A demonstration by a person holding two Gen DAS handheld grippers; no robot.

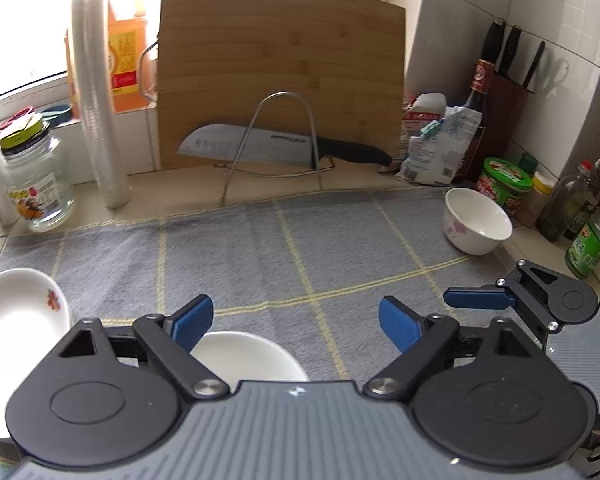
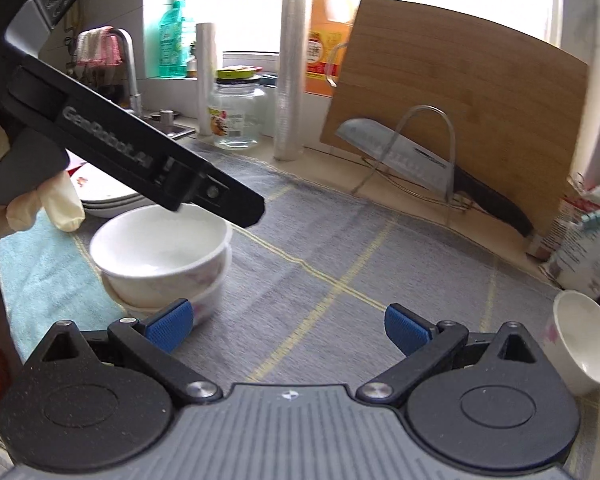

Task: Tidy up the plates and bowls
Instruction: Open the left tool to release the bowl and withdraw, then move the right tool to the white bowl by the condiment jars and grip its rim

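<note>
Kitchen tabletop (image 1: 100,188) under a grey checked cloth (image 1: 260,256), cutting board (image 1: 280,68) and one knife (image 1: 260,146) at the back. Bowls: two stacked (image 2: 160,256) at the cloth's left end, one loose flowered bowl (image 1: 476,220) far right, tilted. Plates stack (image 2: 108,200) behind the bowl stack, count unclear. Left tongs (image 1: 296,320) wide open, empty, just over the stack. Right tongs (image 2: 288,326) wide open, empty.

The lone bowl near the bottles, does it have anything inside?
Empty. The lone bowl stands upright, and its white inside shows bare, with nothing in it.
</note>
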